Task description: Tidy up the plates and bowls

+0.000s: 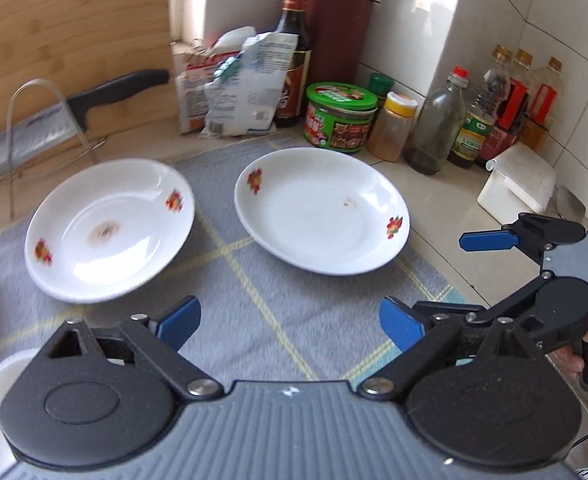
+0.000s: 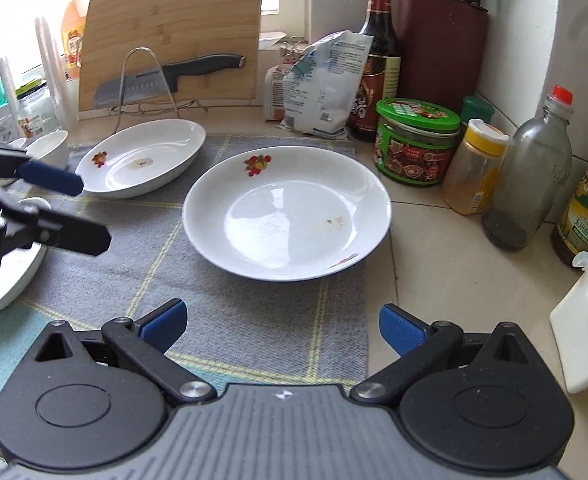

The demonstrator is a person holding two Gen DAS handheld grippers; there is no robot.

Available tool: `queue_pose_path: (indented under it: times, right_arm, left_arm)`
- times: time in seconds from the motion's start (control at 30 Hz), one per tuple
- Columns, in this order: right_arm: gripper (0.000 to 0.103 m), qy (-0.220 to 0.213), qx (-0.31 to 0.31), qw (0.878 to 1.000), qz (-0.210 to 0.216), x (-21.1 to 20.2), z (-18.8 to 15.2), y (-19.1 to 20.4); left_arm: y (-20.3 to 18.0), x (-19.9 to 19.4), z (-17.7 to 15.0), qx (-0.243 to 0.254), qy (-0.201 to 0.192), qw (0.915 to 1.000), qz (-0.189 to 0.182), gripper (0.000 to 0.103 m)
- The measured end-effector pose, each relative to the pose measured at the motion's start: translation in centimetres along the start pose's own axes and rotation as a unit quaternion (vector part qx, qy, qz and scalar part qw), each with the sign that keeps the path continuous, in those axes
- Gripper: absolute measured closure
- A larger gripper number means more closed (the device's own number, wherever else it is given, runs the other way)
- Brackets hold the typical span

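Observation:
Two white plates with small flower prints lie on a grey checked mat [image 1: 254, 280]. In the left wrist view the left plate [image 1: 110, 232] is blurred, and the right plate [image 1: 322, 212] has a small brown speck. My left gripper [image 1: 290, 324] hovers over the mat short of both plates, open, with nothing between its fingers. One of my right gripper's pads [image 1: 486, 240] shows at the right. In the right wrist view my right gripper [image 2: 284, 326] is open and empty, facing the near plate [image 2: 286, 216]. The far plate [image 2: 142, 160] lies at the back left, close to my left gripper [image 2: 94, 212].
A bamboo board [image 2: 174, 36] and a knife on a wire rack [image 2: 150, 80] stand behind the mat. Bags, a sauce bottle [image 2: 378, 52], a green-lidded jar [image 2: 414, 140] and several bottles line the tiled corner. A white box [image 2: 586, 328] sits right. White bowls [image 2: 50, 148] crowd the left.

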State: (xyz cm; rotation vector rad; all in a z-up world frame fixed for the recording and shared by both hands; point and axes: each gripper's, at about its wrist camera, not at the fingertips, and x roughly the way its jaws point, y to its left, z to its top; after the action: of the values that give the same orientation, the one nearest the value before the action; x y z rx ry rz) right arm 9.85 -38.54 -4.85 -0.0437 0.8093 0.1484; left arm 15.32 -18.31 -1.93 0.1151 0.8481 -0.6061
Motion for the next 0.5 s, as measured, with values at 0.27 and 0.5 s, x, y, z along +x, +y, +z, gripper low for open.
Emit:
queue_pose_path:
  times: [0.27, 0.5]
  right_arm:
    - [0.0, 0.009, -0.012, 1.0, 0.017, -0.3, 0.0, 3.1]
    - [0.0, 0.014, -0.023, 0.999, 0.031, 0.1, 0.9, 7.0]
  left_arm:
    - [1.7, -3.0, -3.1, -0.028, -0.017, 0.9991, 0.029, 0.007]
    - [4.3, -6.2, -5.6, -0.026, -0.029, 0.9982, 0.045, 0.007]
